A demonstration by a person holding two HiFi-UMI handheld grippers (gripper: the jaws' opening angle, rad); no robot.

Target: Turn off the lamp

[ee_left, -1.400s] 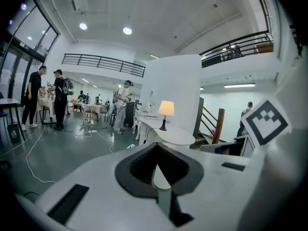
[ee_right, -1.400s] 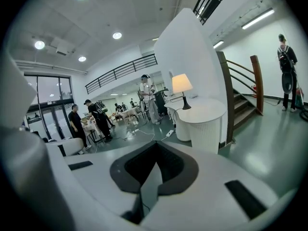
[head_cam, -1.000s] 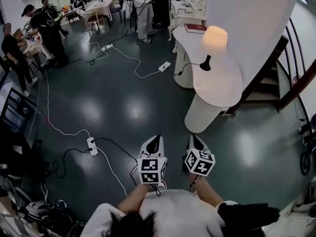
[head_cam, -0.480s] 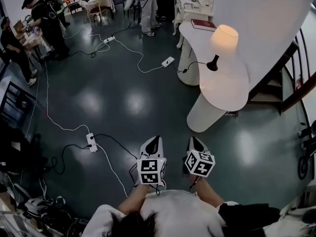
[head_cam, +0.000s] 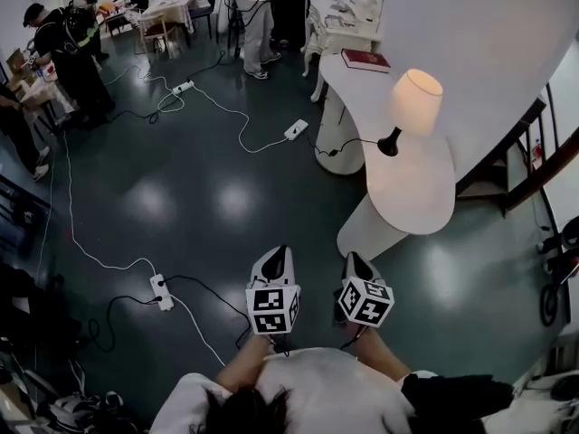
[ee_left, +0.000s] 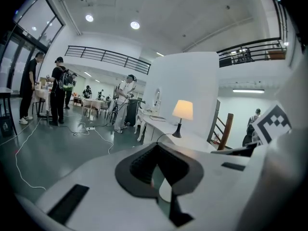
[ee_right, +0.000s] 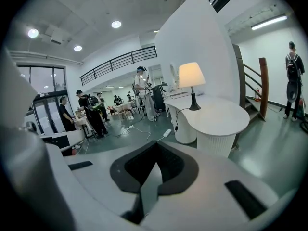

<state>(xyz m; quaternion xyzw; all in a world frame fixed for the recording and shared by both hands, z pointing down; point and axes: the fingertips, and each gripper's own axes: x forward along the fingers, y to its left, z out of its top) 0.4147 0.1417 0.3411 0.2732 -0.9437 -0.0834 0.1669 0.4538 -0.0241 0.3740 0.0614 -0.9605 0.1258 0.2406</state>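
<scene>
The lit lamp (head_cam: pixel 415 101), with a cream shade on a thin black stem and base, stands on a curved white table (head_cam: pixel 407 188) ahead and to the right. Its black cord runs off the table's left edge. The lamp also shows in the left gripper view (ee_left: pixel 183 110) and the right gripper view (ee_right: pixel 191 75). My left gripper (head_cam: pixel 276 257) and right gripper (head_cam: pixel 354 261) are held side by side over the dark floor, well short of the table. Both point toward the lamp. Both are shut with nothing between their jaws (ee_left: pixel 156 147) (ee_right: pixel 155 146).
A red book (head_cam: pixel 365 60) lies at the table's far end. Power strips (head_cam: pixel 296 129) (head_cam: pixel 160 290) and white cables trail across the floor to the left. Several people stand at the far left and back. A staircase (head_cam: pixel 507 174) rises to the right of the table.
Both grippers have moved forward together over the floor toward the table. The lamp and table now sit nearer and lower in the head view. The jaws stay shut.
</scene>
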